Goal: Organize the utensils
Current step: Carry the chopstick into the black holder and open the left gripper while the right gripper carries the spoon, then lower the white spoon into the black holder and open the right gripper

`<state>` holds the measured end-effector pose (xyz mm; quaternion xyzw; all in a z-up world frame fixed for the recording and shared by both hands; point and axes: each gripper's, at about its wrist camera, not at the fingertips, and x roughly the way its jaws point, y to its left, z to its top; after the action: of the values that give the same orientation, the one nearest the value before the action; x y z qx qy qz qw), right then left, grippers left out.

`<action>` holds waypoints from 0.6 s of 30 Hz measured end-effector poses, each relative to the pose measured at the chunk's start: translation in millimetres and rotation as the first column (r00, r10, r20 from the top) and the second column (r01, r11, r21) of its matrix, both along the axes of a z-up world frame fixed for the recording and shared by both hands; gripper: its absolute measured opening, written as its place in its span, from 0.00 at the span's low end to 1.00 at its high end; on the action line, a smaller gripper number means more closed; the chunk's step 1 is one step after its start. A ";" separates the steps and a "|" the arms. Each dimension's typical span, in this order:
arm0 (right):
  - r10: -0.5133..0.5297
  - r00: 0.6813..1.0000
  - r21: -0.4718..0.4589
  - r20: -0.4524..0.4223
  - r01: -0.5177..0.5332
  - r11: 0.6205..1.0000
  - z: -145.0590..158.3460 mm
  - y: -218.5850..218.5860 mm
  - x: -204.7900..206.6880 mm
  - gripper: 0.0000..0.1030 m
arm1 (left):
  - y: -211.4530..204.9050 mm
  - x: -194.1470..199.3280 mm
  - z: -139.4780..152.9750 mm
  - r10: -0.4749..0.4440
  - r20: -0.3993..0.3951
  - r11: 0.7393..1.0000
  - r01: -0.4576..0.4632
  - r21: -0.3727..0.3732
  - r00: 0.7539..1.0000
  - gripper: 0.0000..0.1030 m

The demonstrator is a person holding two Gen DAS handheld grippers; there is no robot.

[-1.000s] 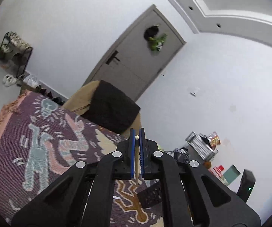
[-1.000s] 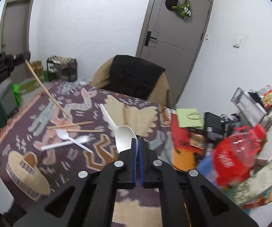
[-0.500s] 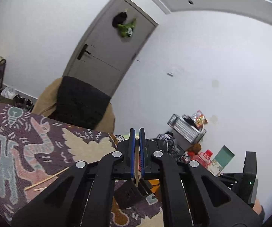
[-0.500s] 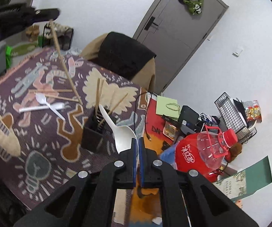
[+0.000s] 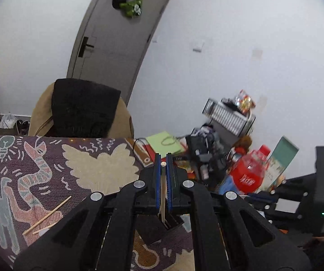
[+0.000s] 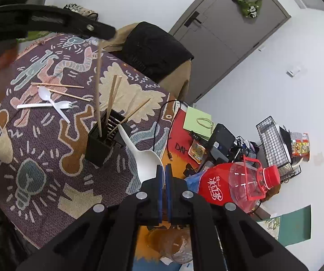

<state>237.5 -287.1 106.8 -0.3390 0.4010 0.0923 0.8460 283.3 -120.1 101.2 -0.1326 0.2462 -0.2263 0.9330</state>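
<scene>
Up front in the left wrist view, the left gripper (image 5: 163,181) is clamped narrow on a chopstick (image 5: 163,194) that runs down between its blue pads toward the holder (image 5: 162,225), a black box standing on the patterned cloth (image 5: 98,169). Only a corner of the holder's mouth shows below the jaws, so whether the stick's tip is inside a slot cannot be told from here. Two loose chopsticks (image 5: 47,215) lie on the cloth to the left, partly cut off by the gripper's body. If the pads let go while the stick leans off the slot, I judge it could tip out or knock the sticks already standing.

From the right wrist view, the right gripper (image 6: 164,180) is pinched narrow on the bowl edge of a white spoon (image 6: 144,158), handle pointing toward the holder (image 6: 100,144). The left gripper (image 6: 56,22) comes in from the upper left, its chopstick (image 6: 98,85) near upright with the lower end reaching into the holder beside three others. More chopsticks, a spoon and a fork (image 6: 47,105) lie apart on the cloth (image 6: 49,176). The held spoon's handle sits just beside the holder; swinging it could nudge the box. The pinch itself is hidden behind the pads.
</scene>
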 end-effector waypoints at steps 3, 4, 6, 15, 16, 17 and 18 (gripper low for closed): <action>0.016 1.000 -0.013 -0.012 -0.016 1.000 -1.0 2.0 -0.3 0.03 | -13.1 9.2 -5.0 -0.009 -0.027 0.999 0.010 0.043 1.000 0.05; 0.024 1.000 -0.026 -0.018 -0.024 0.999 -1.6 3.7 -0.1 0.03 | -17.5 12.8 -8.0 -0.027 -0.043 0.999 0.029 0.045 0.999 0.05; 0.035 0.999 -0.054 -0.027 -0.036 0.998 -2.6 7.0 0.4 0.03 | -24.1 16.4 -12.3 -0.050 -0.066 0.997 0.054 0.053 0.997 0.12; 0.084 0.995 -0.185 -0.060 -0.094 0.978 1.2 34.4 10.2 0.03 | 7.2 12.9 -20.5 -0.022 -0.079 0.999 0.019 -0.028 0.997 0.65; 0.084 0.994 -0.201 -0.070 -0.096 0.975 -0.7 37.2 13.7 0.03 | 15.7 11.5 -22.0 -0.009 -0.081 0.999 0.006 -0.038 0.997 0.68; 0.084 0.993 -0.211 -0.077 -0.099 0.972 -2.5 38.3 16.4 0.03 | 20.3 11.0 -22.9 -0.002 -0.082 0.999 -0.002 -0.044 0.997 0.70; 0.084 0.993 -0.229 -0.086 -0.102 0.968 -4.9 40.6 19.5 0.04 | 28.5 9.4 -24.4 0.011 -0.084 0.999 -0.015 -0.052 0.996 0.71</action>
<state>257.0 -246.5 101.9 -0.4503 0.4245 0.0969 0.7795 292.7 -91.6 76.8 -0.1682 0.2783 -0.2208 0.9195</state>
